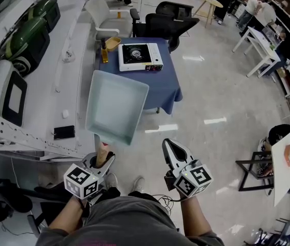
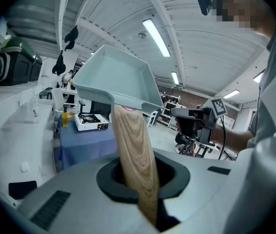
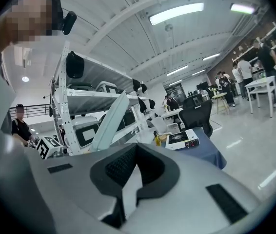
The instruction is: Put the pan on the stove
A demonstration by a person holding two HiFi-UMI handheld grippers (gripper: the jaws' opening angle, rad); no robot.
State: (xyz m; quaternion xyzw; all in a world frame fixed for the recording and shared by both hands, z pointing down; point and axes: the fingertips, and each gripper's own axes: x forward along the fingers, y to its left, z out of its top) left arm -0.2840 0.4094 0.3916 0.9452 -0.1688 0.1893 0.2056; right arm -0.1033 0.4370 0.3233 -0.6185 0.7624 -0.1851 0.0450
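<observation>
Carrying the pan [image 1: 115,106] is the step in hand. Our left tongs [image 1: 103,159] are clamped on its wooden handle [image 2: 135,160], and the pan hangs in the air, well short of the stove [image 1: 140,56] on the blue worktop [image 1: 163,88]. Our right tongs [image 1: 169,148] are closed and empty. Next, we judge, we must approach, level the pan and lower it onto the stove.

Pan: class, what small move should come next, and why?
Probably carry the pan forward toward the stove: the left gripper is shut on its wooden handle, the pan is in the air short of the blue table, and the stove top is bare.
</observation>
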